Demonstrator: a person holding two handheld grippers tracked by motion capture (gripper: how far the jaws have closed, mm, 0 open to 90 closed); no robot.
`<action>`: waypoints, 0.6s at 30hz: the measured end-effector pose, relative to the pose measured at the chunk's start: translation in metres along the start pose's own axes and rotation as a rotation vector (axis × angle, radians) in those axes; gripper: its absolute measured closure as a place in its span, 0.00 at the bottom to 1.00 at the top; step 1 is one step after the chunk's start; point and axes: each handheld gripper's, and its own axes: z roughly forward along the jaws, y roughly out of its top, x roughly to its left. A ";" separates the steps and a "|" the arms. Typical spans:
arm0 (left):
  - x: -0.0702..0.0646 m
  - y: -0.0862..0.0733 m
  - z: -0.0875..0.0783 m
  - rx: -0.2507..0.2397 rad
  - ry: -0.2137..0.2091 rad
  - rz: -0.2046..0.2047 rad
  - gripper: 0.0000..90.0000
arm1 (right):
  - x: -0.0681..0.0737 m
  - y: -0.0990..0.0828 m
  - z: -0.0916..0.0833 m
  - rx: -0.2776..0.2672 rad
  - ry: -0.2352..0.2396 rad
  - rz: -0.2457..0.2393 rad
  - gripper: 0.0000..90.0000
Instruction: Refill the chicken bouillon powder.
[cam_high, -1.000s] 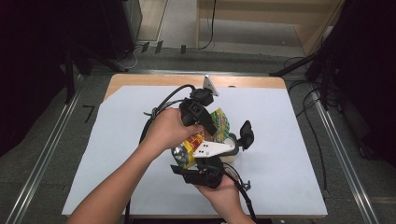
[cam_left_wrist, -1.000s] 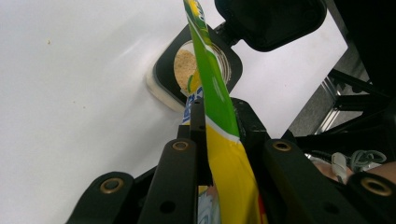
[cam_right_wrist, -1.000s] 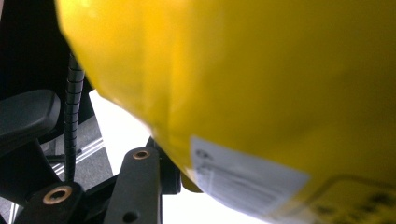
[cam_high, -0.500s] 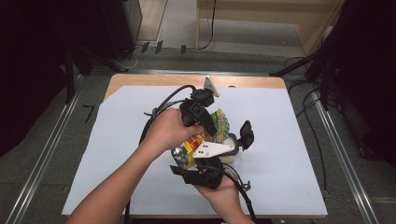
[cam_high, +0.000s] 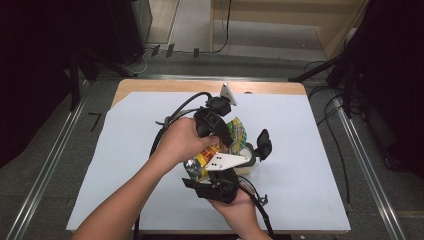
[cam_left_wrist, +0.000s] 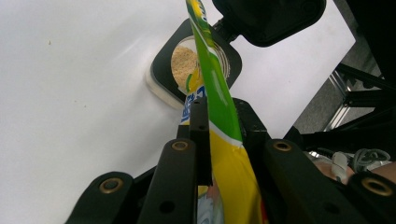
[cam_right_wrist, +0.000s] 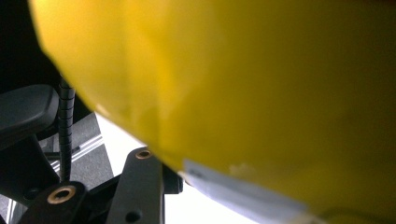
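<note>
A yellow and green snack bag (cam_high: 237, 131) hangs tilted over a small white container (cam_high: 248, 161) with a black rim and an open black lid (cam_high: 263, 144). My left gripper (cam_high: 224, 139) is shut on the bag's upper edge (cam_left_wrist: 219, 100), and the bag's mouth points down into the container (cam_left_wrist: 163, 84), which holds pale crumbs (cam_left_wrist: 181, 59). My right gripper (cam_high: 202, 172) comes up from below and is shut on the bag's lower end. The bag's yellow side (cam_right_wrist: 261, 84) sits very close in the right gripper view, above one black finger (cam_right_wrist: 142, 182).
A white sheet (cam_high: 125, 150) covers the wooden table (cam_high: 150, 86). Black cables (cam_high: 175, 112) trail from the left gripper across the sheet. Metal rails (cam_high: 360, 160) and dark equipment flank the table on both sides.
</note>
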 end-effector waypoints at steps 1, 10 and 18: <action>0.000 0.000 0.000 0.001 0.000 -0.001 0.90 | 0.000 0.000 0.000 0.000 -0.001 -0.001 0.70; 0.000 0.007 0.000 0.026 -0.014 -0.006 0.90 | -0.001 0.003 -0.003 -0.010 0.015 0.025 0.69; 0.001 0.010 0.003 0.034 -0.014 -0.012 0.90 | -0.004 0.002 -0.003 -0.003 0.013 0.036 0.70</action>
